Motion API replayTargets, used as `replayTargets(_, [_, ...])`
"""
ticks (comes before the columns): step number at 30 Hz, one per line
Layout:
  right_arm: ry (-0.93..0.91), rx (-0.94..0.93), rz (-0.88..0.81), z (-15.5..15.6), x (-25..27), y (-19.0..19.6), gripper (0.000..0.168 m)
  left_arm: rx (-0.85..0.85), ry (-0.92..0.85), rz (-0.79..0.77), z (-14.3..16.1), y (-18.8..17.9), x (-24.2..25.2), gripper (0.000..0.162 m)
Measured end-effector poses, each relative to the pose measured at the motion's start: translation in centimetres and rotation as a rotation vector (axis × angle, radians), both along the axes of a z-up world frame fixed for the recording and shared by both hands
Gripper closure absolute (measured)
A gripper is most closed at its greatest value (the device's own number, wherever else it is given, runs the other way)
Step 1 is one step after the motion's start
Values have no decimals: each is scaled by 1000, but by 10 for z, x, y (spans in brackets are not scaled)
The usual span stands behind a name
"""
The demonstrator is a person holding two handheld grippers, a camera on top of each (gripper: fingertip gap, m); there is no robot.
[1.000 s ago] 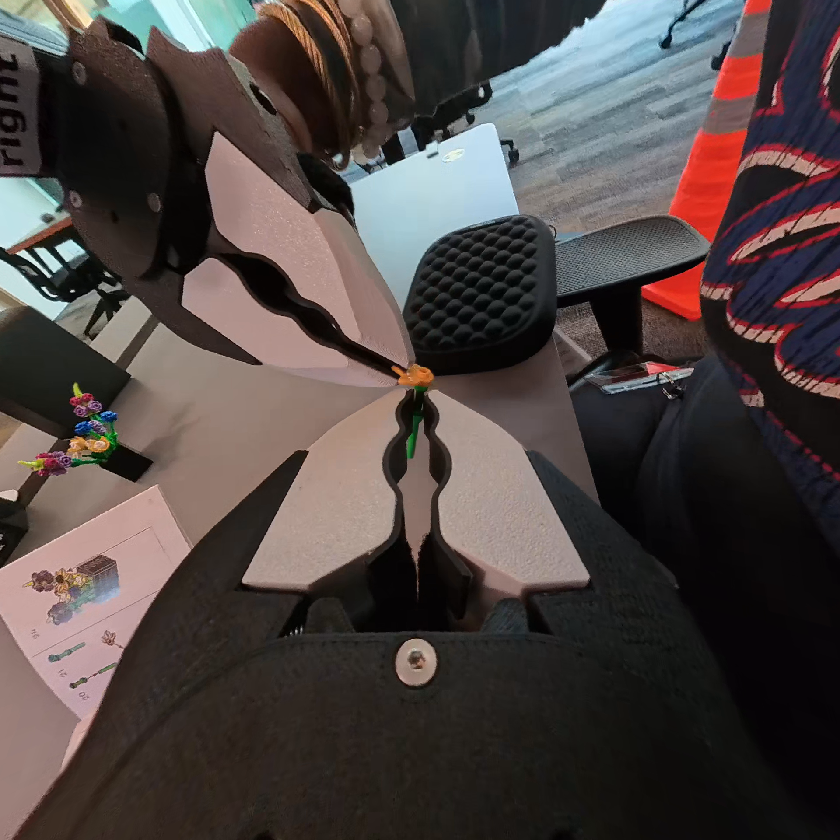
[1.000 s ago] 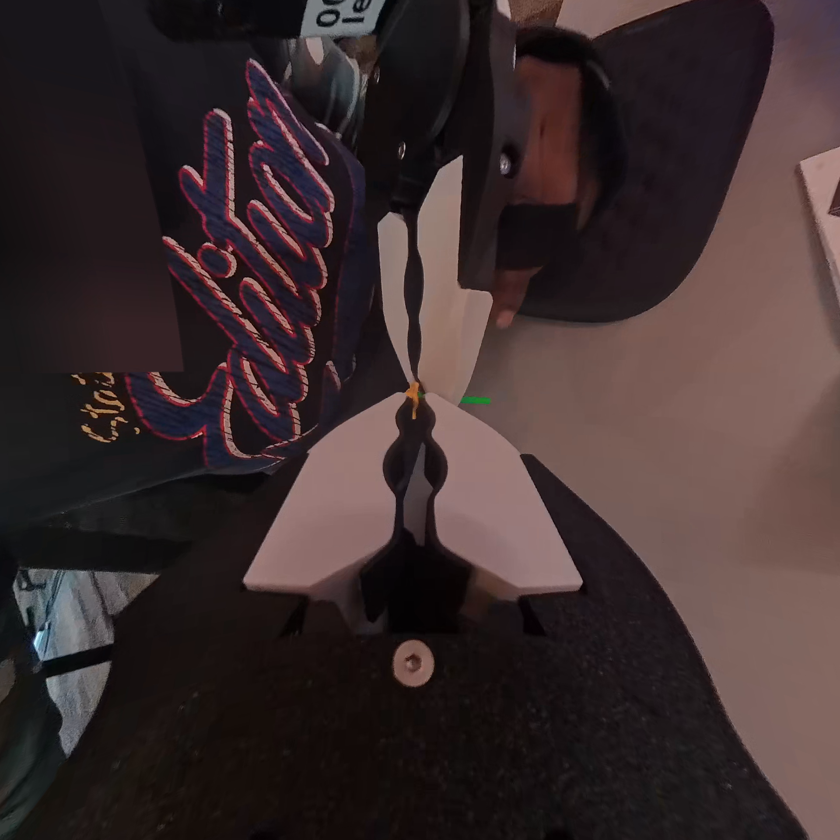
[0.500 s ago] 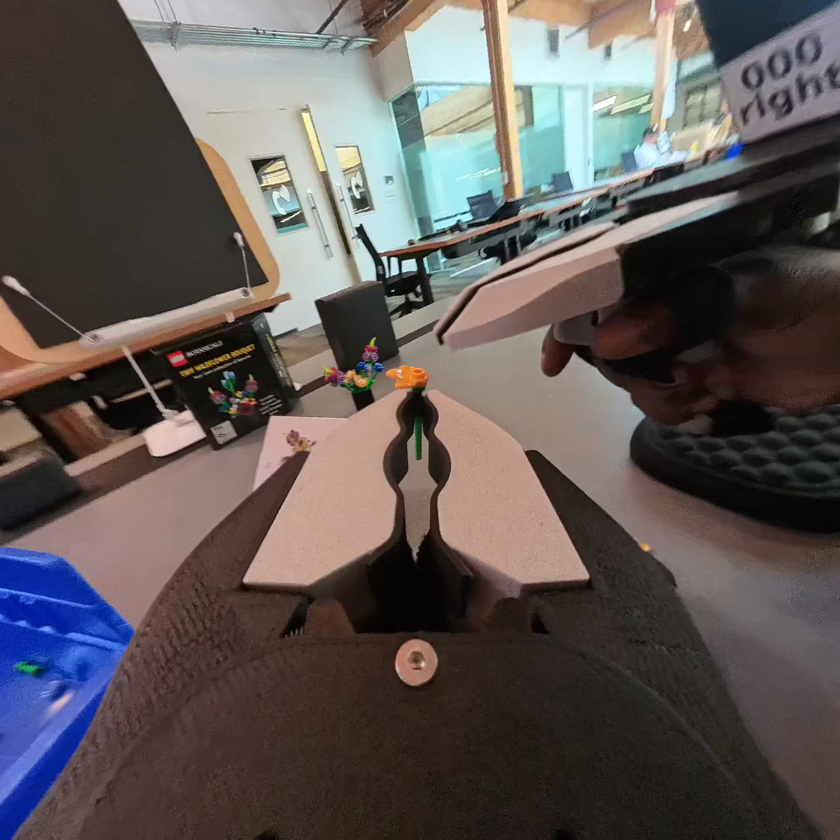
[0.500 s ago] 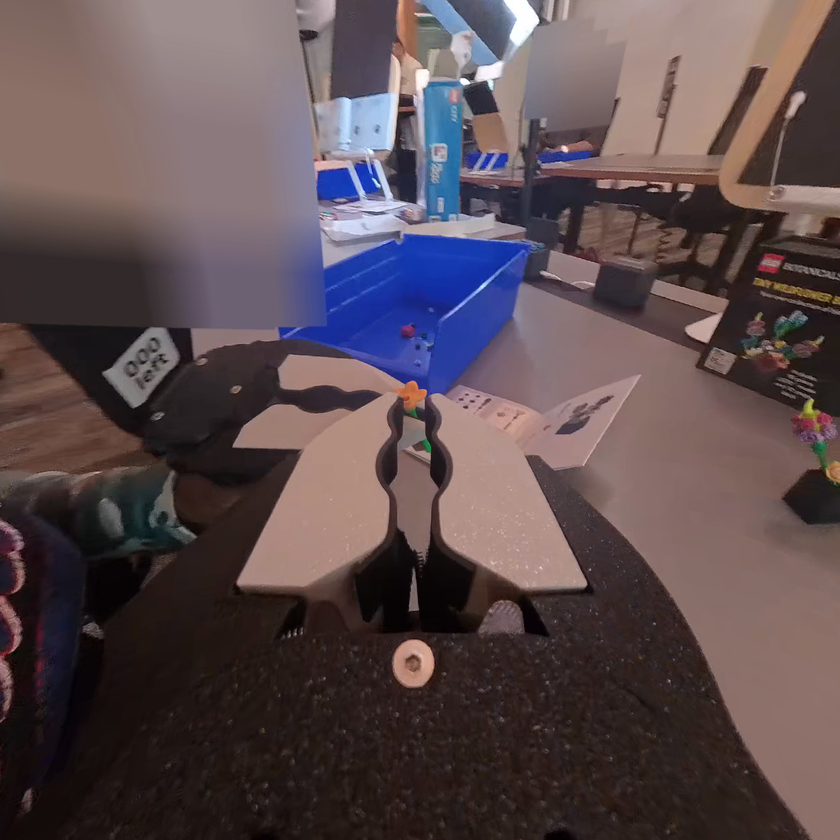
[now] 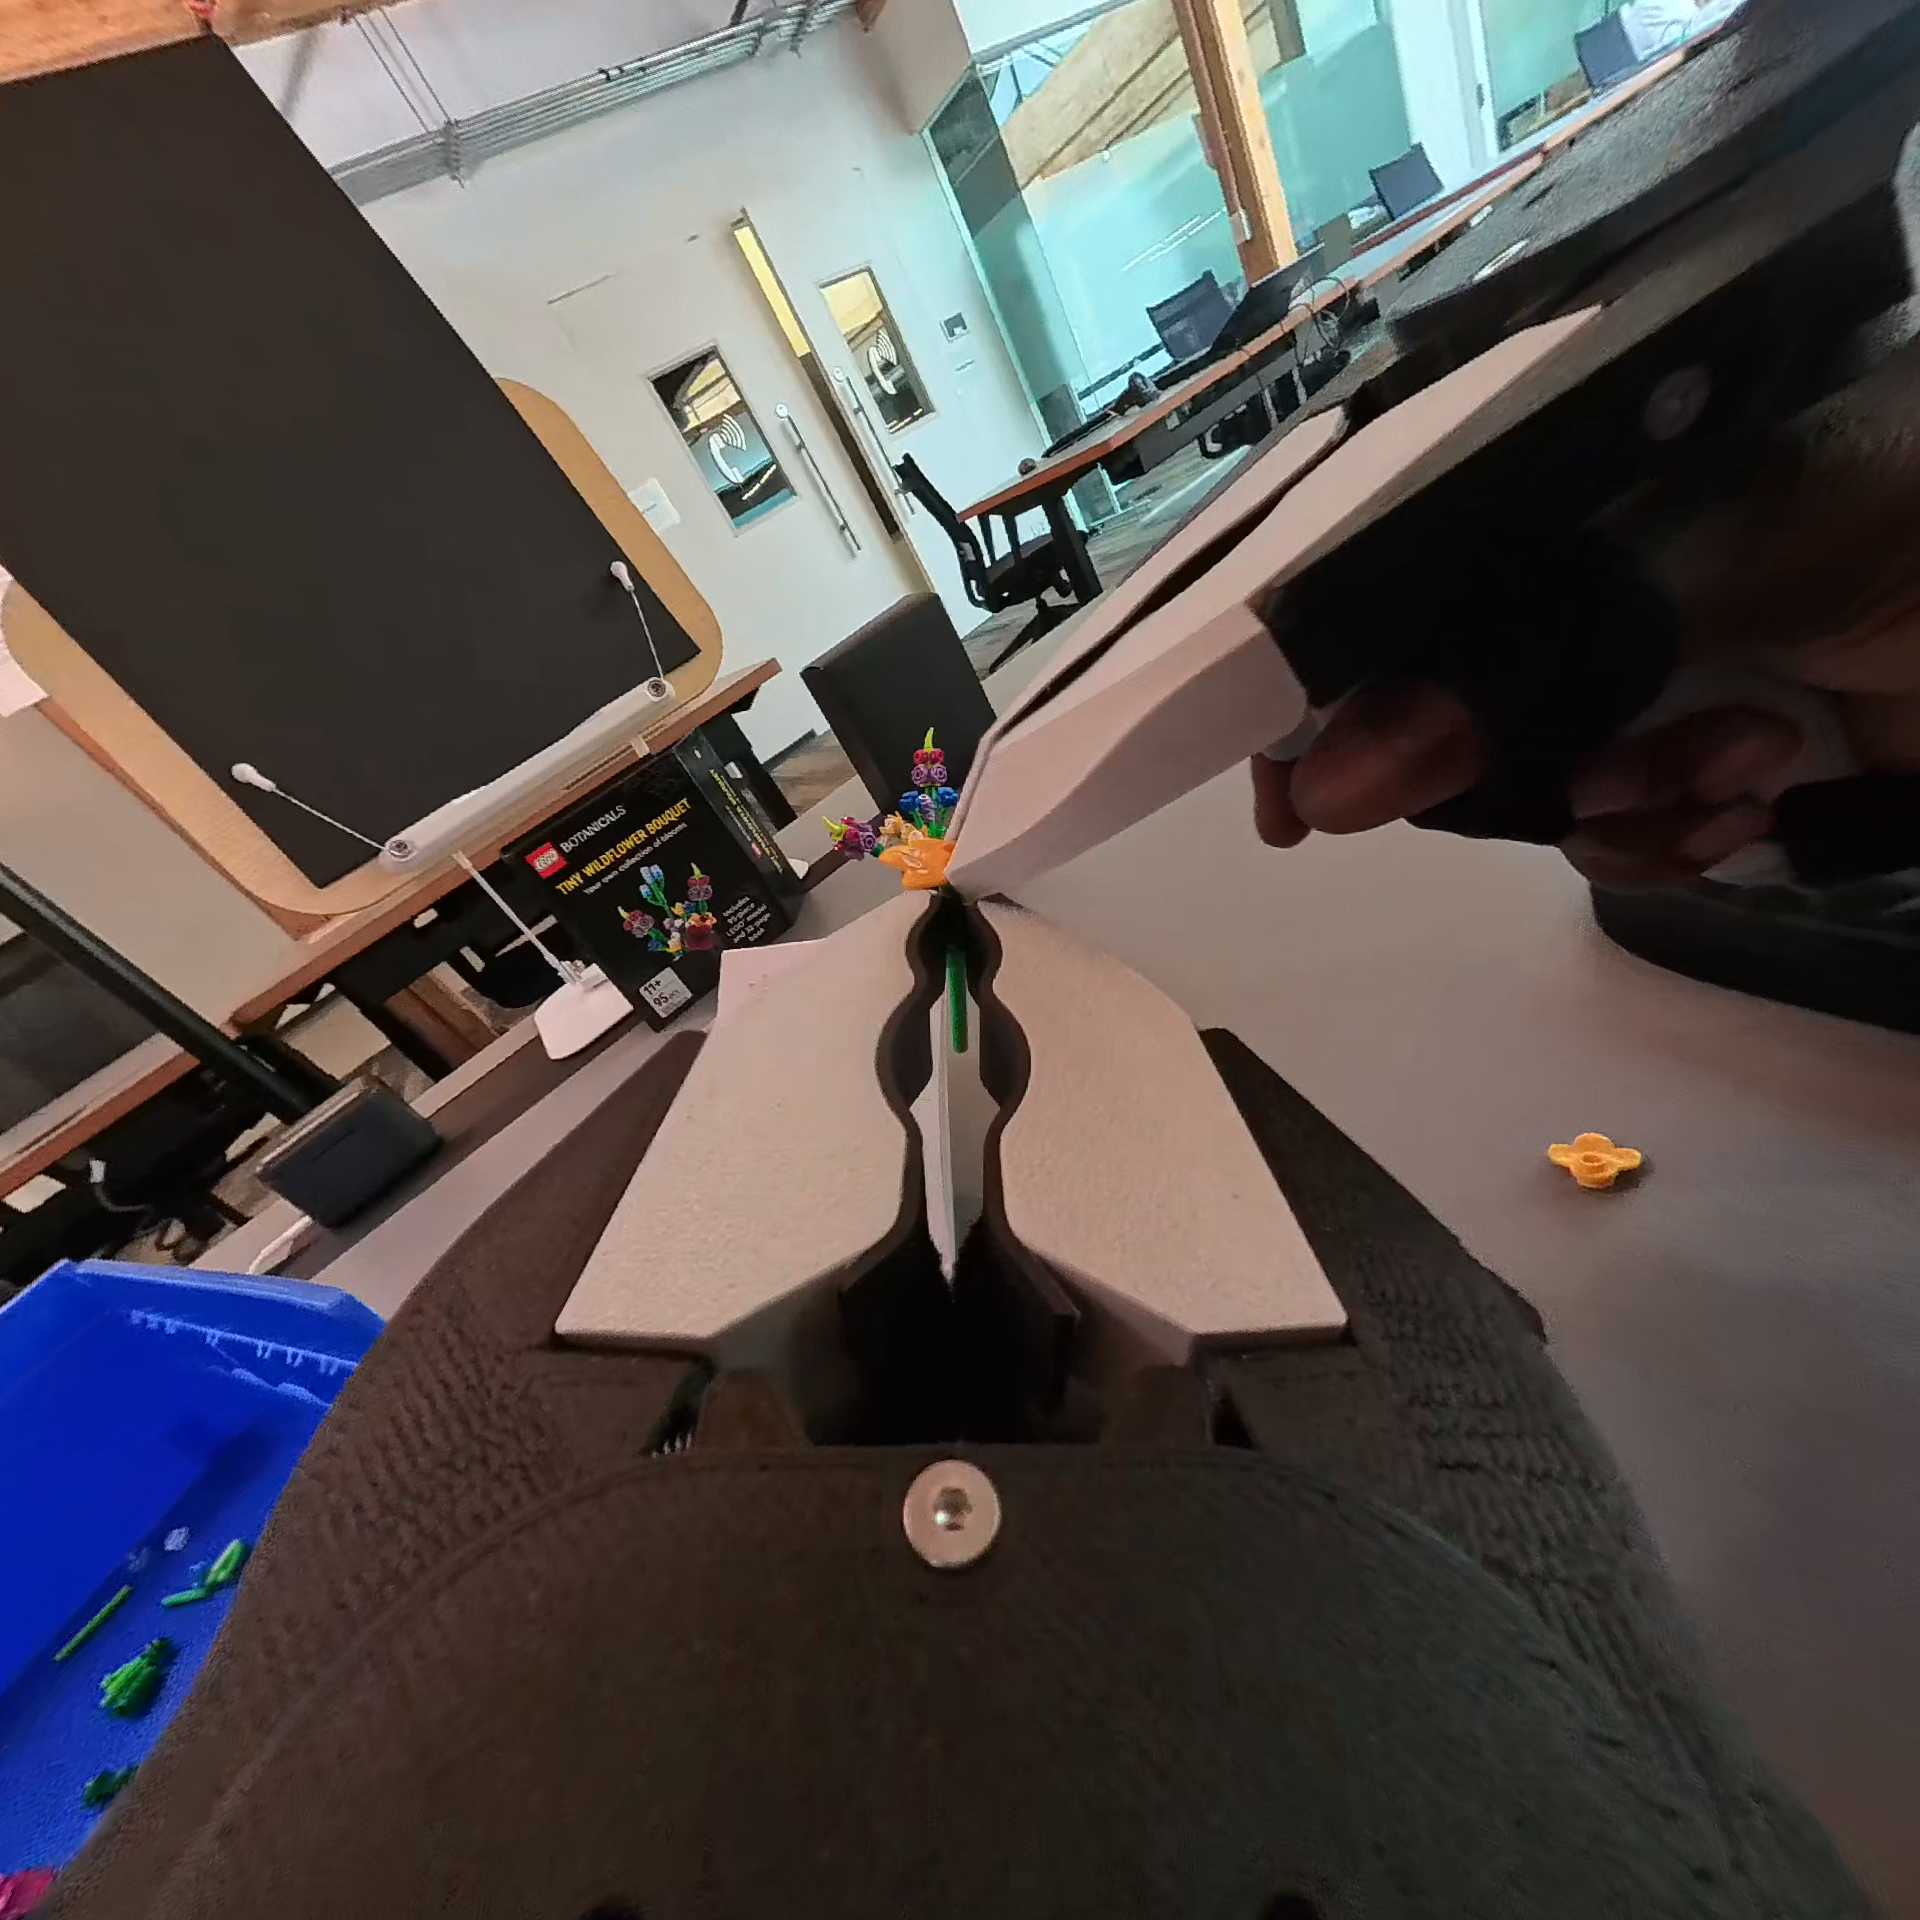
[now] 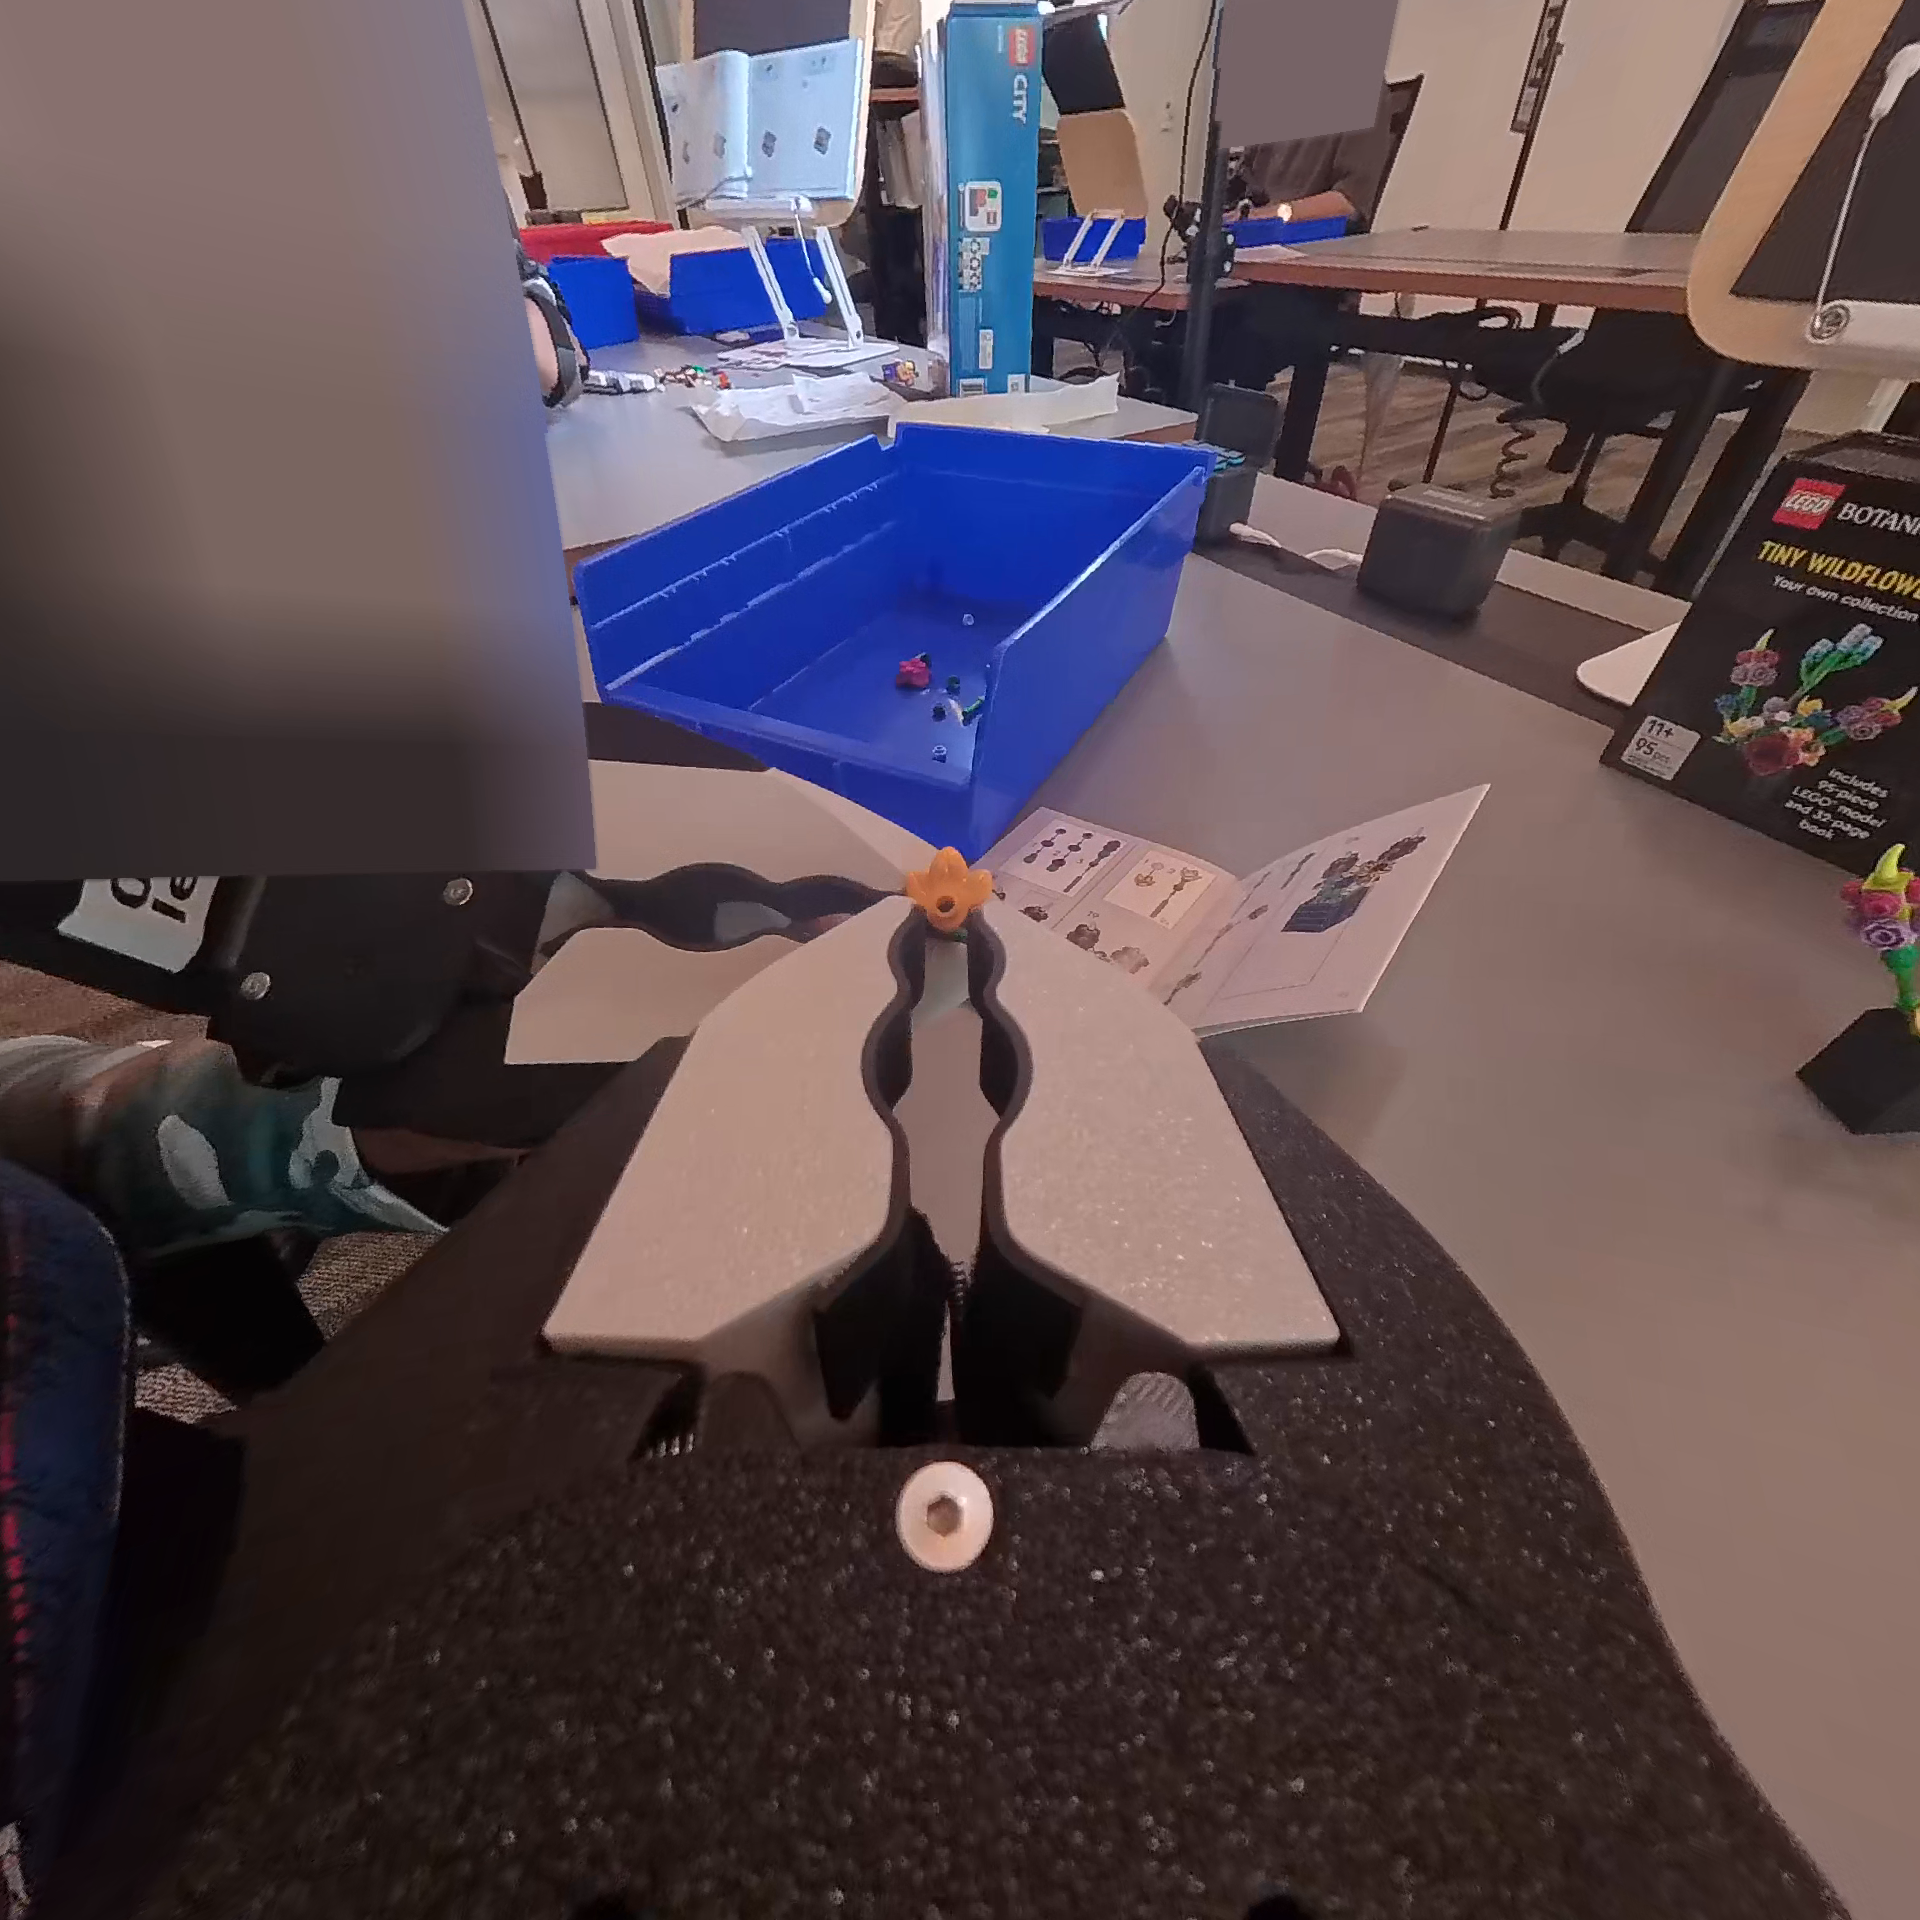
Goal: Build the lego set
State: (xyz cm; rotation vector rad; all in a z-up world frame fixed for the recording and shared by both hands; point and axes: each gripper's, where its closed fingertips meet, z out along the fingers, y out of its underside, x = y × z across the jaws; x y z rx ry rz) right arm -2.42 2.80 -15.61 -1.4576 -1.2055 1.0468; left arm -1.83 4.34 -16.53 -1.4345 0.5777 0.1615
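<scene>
My left gripper [image 5: 948, 909] is shut on a thin green stem [image 5: 956, 997] that stands up between its jaws, with an orange flower piece [image 5: 916, 860] on top. My right gripper [image 6: 943, 925] comes in from the right in the left wrist view [image 5: 971, 878]. Its closed tips pinch at the base of the same orange flower [image 6: 945, 888]. In the right wrist view the left gripper [image 6: 883, 894] lies level, pointing in from the left and meeting the flower. Most of the stem is hidden there.
A blue bin [image 6: 1081, 582] with several small pieces stands on the grey table behind the open instruction booklet [image 6: 1247, 914]. A black set box [image 6: 1787, 675] and a flower bouquet on a black base [image 6: 1886, 945] are to the right. A loose orange flower piece [image 5: 1593, 1158] lies on the table. Left and right tips are no more than a few centimetres apart.
Both grippers have swung up from the person's lap to over the table. The right gripper's tip, apart from the flower half a second ago, is now closed at it.
</scene>
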Motion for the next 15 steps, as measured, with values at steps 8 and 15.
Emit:
replayTargets(8, [18,-55,110,-4,7,-1,161,-67,-13,-88,-5,1,6,147])
replayTargets(15, [91,-199,245,-3,15,-5,161,-157,4,-194,-15,-2,15,148])
